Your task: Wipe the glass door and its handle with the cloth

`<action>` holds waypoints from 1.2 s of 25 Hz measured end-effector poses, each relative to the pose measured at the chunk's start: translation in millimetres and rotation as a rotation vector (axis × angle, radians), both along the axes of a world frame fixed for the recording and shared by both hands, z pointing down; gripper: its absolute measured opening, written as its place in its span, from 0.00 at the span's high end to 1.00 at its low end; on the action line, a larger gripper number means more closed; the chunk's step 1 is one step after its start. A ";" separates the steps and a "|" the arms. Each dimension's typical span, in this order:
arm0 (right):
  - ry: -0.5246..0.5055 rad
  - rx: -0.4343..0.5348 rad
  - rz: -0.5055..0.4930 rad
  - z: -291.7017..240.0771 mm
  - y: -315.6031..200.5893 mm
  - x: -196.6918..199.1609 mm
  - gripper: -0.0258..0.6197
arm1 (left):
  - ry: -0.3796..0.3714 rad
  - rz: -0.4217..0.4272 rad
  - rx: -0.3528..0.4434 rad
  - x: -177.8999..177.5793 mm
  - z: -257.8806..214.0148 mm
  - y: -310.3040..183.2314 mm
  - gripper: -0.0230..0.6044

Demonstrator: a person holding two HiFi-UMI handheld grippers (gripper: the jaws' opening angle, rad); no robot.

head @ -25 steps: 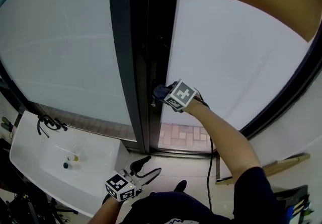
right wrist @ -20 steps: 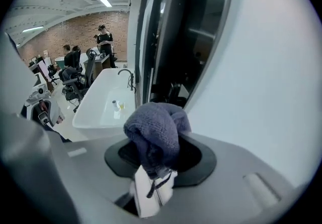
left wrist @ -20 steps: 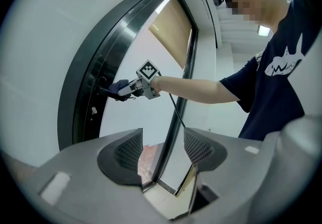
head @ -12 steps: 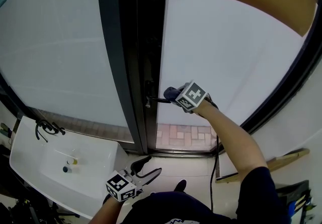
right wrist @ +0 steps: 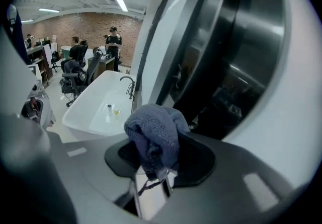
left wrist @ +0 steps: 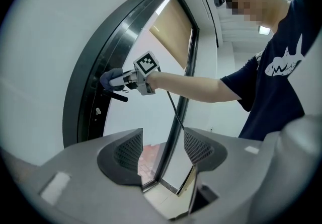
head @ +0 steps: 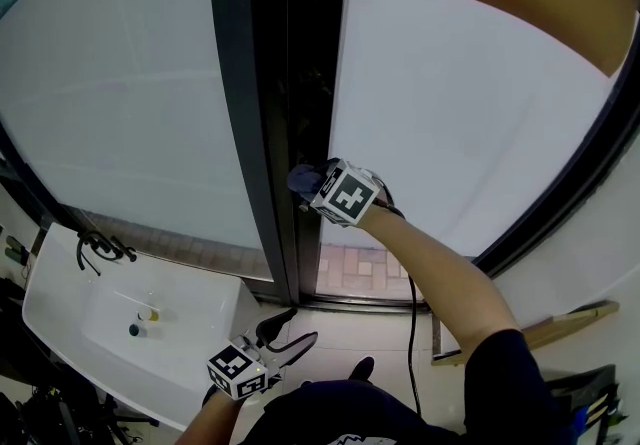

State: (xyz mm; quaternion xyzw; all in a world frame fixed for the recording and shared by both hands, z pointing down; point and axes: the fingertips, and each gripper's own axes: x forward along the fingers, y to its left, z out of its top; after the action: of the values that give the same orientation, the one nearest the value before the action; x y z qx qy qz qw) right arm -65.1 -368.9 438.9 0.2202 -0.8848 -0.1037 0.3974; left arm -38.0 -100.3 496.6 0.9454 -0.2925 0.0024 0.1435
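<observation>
My right gripper (head: 318, 185) is shut on a blue-grey cloth (head: 303, 178) and presses it against the glass door's (head: 470, 123) left edge, next to the dark frame (head: 262, 83). In the right gripper view the cloth (right wrist: 153, 137) bulges out between the jaws of that gripper (right wrist: 158, 155). The left gripper view shows the cloth (left wrist: 110, 78) just above the dark lever handle (left wrist: 119, 97). My left gripper (head: 288, 335) hangs low near my body, open and holding nothing, and its own view also shows the gripper (left wrist: 161, 150) open.
A white basin (head: 100, 303) with a black tap stands at lower left. A cable (head: 411, 318) trails from the right gripper, and a wooden strip (head: 560, 323) lies on the floor at right. People and office chairs (right wrist: 80, 64) are far behind.
The right gripper with the cloth went right along the handle, then back left to the door edge by the frame. The left gripper has stayed put.
</observation>
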 end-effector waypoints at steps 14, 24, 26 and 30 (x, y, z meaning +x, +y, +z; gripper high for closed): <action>0.337 0.281 -0.134 39.5 20.1 10.6 0.74 | 0.004 -0.004 -0.003 -4.6 1.5 3.0 0.56; 0.396 0.269 -0.034 42.5 22.4 88.5 0.74 | 0.000 0.048 0.006 10.7 -3.8 1.2 0.56; 0.409 0.266 -0.013 42.6 21.7 99.1 0.74 | 0.001 0.053 0.010 13.6 -2.9 1.6 0.56; 0.410 0.275 0.001 37.8 23.0 101.9 0.74 | 0.004 0.048 0.014 11.0 -3.2 3.4 0.56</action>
State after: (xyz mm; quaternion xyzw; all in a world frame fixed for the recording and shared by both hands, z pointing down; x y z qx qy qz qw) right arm 36.8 -345.8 476.7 0.2471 -0.7631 -0.2655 0.5349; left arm -27.1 -96.9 493.4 0.9531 -0.2696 0.0017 0.1374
